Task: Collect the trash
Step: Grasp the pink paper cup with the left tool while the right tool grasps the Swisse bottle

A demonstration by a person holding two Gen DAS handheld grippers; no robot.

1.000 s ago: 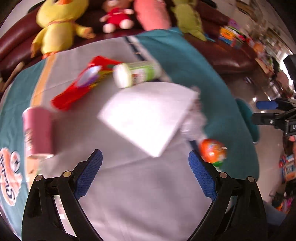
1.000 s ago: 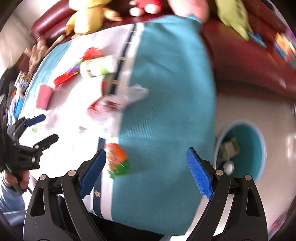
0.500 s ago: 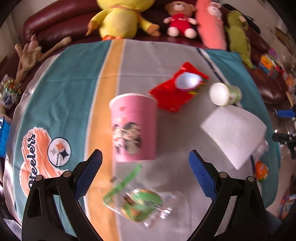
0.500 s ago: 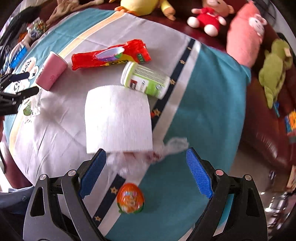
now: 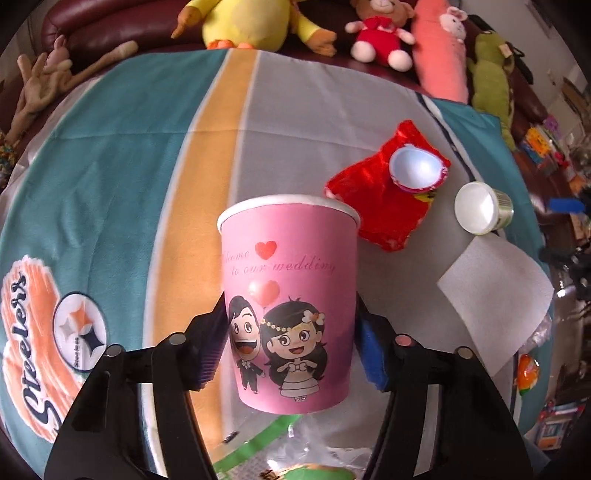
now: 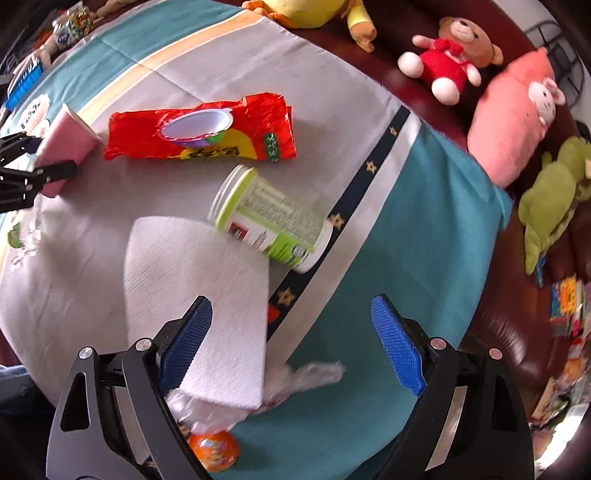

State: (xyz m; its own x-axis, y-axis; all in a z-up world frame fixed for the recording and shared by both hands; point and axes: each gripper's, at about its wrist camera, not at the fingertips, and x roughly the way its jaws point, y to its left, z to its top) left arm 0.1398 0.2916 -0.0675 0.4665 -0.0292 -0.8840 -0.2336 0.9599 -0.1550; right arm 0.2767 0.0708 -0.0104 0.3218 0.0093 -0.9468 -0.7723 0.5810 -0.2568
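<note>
A pink paper cup point(image 5: 290, 306) with a cartoon wedding couple sits between the fingers of my left gripper point(image 5: 290, 350). The jaws are closing and both blue pads touch its sides. In the right wrist view the cup point(image 6: 68, 144) seems to lie on its side at the cloth's left edge. My right gripper point(image 6: 291, 343) stands open above a white napkin point(image 6: 195, 295) and a crumpled clear wrapper point(image 6: 310, 373), with nothing between its pads. Also on the cloth are a green-and-white tub point(image 6: 273, 221) on its side, a red snack bag point(image 6: 199, 129) and an orange egg point(image 6: 214, 450).
A small white cup point(image 5: 415, 170) rests on the red bag point(image 5: 369, 206). A clear wrapper with green print point(image 5: 295, 454) lies just below the pink cup. Plush toys point(image 5: 255, 22) line the dark red sofa point(image 6: 517, 332) behind and to the right of the table.
My left gripper swung from the napkin to the pink cup and narrowed its jaws onto it. My right gripper came in from the table's edge over the napkin and rolled, still open.
</note>
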